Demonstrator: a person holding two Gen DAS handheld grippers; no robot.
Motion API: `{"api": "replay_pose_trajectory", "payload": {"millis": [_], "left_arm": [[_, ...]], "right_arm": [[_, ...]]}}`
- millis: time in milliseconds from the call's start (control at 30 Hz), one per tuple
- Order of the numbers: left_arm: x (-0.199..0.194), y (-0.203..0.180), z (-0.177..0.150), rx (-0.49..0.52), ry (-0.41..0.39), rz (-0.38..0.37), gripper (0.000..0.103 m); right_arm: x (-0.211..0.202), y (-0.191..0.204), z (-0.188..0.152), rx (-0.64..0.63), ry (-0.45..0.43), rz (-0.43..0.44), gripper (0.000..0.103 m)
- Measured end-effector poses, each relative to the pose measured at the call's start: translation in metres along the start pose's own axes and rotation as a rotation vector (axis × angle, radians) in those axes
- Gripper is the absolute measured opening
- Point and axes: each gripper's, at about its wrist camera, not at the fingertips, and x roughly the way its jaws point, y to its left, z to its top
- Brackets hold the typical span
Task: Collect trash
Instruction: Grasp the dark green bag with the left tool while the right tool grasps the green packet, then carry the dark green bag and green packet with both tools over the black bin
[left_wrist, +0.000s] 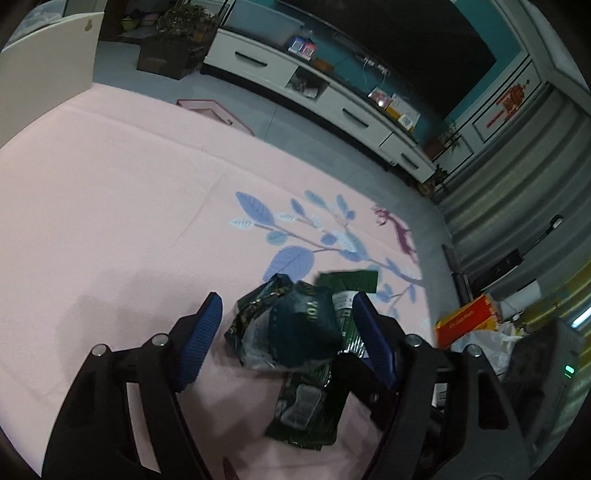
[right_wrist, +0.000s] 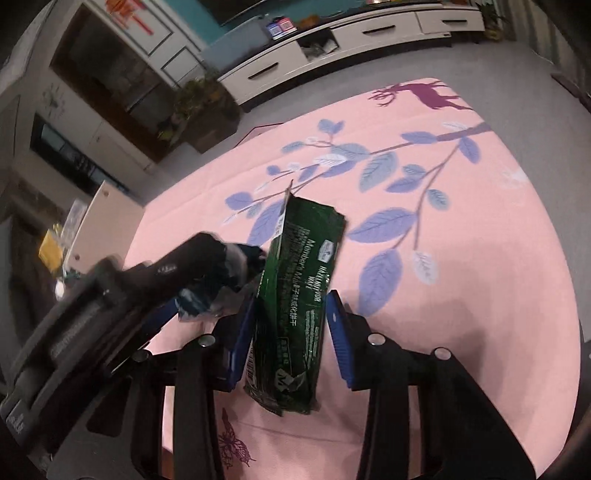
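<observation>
Pink mat (left_wrist: 110, 206) with blue leaf print spread over the floor, white cabinet (left_wrist: 295, 85) beyond its far edge. Left gripper (left_wrist: 286, 319) above the mat, jaws spread, crumpled dark wrapper (left_wrist: 295, 328) between them; contact with the pads unclear. Right gripper (right_wrist: 291, 323) just beside the left, jaws spread around a green packet (right_wrist: 299, 295) standing upright over the mat; grip on it unclear. Same packet (left_wrist: 310, 402) below the wrapper in the left view. Orange box (left_wrist: 465, 323) off the mat's edge.
</observation>
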Motion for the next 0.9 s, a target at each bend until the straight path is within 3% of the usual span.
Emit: {"api": "replay_pose_trajectory", "payload": {"millis": [133,333,433,600,667,900], "left_arm": [[0.008,0.008,-0.003,-0.031,0.006,-0.018,0.058],[-0.011,0.021,-0.008,-0.071,-0.011,-0.009,0.052],[-0.042,0.026,-0.012,-0.058,-0.047,0.025,0.052],[-0.103,0.042,-0.020,-0.052,-0.094,0.067,0.053],[-0.133,0.052,-0.031,-0.064,-0.096,0.054,0.053],[-0.225,0.071,-0.090,-0.070,-0.179,0.055,0.053]], "right_arm": [[-0.001,0.002,0.000,-0.010,-0.001,-0.004,0.041],[-0.002,0.003,0.004,0.015,0.020,0.047,0.041],[-0.001,0.012,0.003,-0.022,0.015,0.026,0.041],[0.013,0.022,-0.005,-0.090,0.029,-0.101,0.041],[0.007,0.026,-0.005,-0.121,0.019,-0.158,0.036],[-0.079,0.042,-0.034,-0.156,-0.125,-0.069,0.032]]}}
